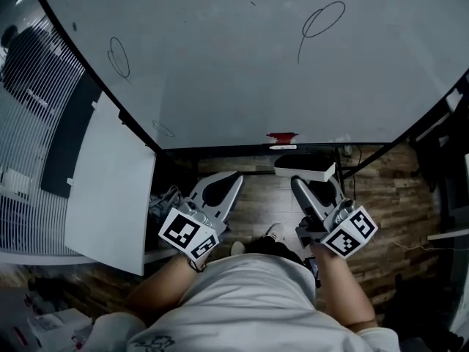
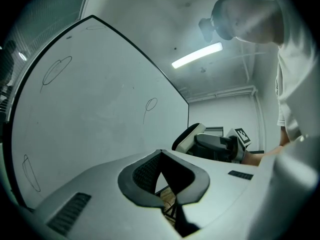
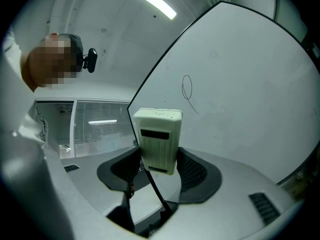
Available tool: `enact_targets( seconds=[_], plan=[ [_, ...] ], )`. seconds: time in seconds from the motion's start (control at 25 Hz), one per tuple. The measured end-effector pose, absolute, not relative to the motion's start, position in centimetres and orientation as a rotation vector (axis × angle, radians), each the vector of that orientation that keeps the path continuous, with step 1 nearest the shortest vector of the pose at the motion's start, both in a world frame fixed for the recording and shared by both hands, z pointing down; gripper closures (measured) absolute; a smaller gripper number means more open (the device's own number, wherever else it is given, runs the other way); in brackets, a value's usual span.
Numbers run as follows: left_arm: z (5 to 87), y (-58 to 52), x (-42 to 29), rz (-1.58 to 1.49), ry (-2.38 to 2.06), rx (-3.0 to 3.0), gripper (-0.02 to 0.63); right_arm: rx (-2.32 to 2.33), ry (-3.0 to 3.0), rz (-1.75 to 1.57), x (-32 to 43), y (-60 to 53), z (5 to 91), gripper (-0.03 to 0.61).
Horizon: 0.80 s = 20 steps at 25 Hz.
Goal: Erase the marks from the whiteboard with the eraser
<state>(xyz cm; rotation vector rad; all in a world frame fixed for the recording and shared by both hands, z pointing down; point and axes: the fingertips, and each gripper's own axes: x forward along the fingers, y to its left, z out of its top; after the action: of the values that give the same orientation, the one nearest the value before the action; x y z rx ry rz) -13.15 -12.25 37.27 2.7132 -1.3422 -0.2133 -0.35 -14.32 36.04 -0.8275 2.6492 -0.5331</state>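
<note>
**Right gripper clamps eraser below the board**

The right gripper [image 3: 159, 160] clasps a cream, ribbed eraser [image 3: 158, 140] upright. Only its own view shows the eraser's dark slot. The left gripper [image 2: 161, 158] is closed with nothing in it. The head view places the eraser below the whiteboard [image 1: 220, 64], which carries thin looped marks [image 1: 322, 20].
</note>
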Motion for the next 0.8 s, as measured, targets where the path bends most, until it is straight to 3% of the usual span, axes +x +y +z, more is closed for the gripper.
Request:
enact_targets(
  seconds=[0.4,0.8],
  plan=[
    [35.4,-7.6,-11.5,-0.262,-1.371,2.741,0.607,-0.781,2.657,-0.49,1.5,-8.8,35.1,0.345],
    [34.7,-2.9,-2.3,-0.258,-1.4,2.743,0.607,-0.69,2.71,-0.456,9.2,-2.0,33.5,0.345]
  ],
)
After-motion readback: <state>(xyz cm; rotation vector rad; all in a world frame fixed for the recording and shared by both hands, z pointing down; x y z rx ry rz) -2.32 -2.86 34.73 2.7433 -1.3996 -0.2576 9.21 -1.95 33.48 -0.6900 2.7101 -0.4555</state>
